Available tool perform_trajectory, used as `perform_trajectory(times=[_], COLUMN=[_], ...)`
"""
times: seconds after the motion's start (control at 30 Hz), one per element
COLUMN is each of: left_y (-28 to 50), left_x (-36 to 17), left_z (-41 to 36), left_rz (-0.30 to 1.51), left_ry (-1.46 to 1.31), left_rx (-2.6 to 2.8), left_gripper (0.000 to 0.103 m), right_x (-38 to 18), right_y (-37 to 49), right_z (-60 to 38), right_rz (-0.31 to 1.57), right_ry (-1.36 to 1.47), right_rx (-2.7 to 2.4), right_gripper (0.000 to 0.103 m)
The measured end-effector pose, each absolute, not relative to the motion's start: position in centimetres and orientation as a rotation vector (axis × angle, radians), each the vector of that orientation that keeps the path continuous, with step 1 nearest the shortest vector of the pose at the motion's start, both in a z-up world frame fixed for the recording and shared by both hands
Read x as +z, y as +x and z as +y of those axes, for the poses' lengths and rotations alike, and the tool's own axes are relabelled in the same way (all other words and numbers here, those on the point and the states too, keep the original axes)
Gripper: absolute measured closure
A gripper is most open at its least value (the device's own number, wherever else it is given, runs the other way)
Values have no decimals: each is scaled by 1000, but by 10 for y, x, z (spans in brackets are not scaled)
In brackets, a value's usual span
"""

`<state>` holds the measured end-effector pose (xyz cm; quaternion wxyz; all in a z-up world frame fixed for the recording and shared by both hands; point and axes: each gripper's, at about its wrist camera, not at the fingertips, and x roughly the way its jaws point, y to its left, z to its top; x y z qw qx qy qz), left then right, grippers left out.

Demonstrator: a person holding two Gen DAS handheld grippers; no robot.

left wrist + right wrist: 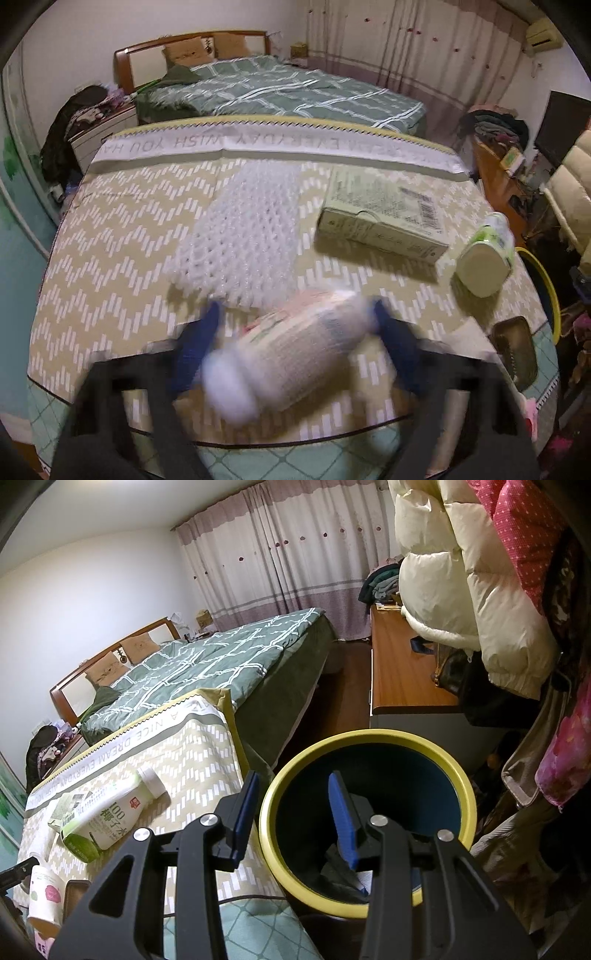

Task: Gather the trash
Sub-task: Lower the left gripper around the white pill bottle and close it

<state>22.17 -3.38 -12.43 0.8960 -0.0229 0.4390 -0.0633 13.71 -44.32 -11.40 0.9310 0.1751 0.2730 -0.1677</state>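
In the left wrist view my left gripper has its blue fingers on either side of a blurred white bottle with a white cap, lying on the patterned table cloth; whether the fingers touch it is unclear. A white foam net, a flat green carton and a green-and-white drink bottle lie on the table. In the right wrist view my right gripper is open and empty over the rim of a yellow-rimmed bin. The drink bottle and a paper cup show at left.
A dark phone-like object lies near the table's right edge. A bed stands behind the table. A wooden desk with piled jackets stands right of the bin. Some dark trash lies in the bin.
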Motion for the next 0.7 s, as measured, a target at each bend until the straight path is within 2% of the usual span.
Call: perform_trajectory(times=[0.07,0.13,0.3,0.43,0.63,0.7], left_y=[216,213,211,206,211,213], left_x=[-119,-112,-112,-113,-129,-132], left_z=[-34,-35,-39,-41,-37,-34], left_rz=[901,889,916,911,966,967], left_ry=[-47,-38,-5,51,71,80], left_rx=[-139,-138,-161,-158,-226,-234], left_gripper=[39,39,39,23,23,31], right_x=[-114,-114,-114,-114,-114,-114], right_y=[137,137,137,137,137,137], right_z=[-443,-443,-443,-443,-443,-443], right_rz=[559,559,558,558,560,560], right_ry=[358,359,367,364,366,364], right_rx=[-343,-340,-330,-326,-322,-324], right_gripper=[65,65,65,65,65,65])
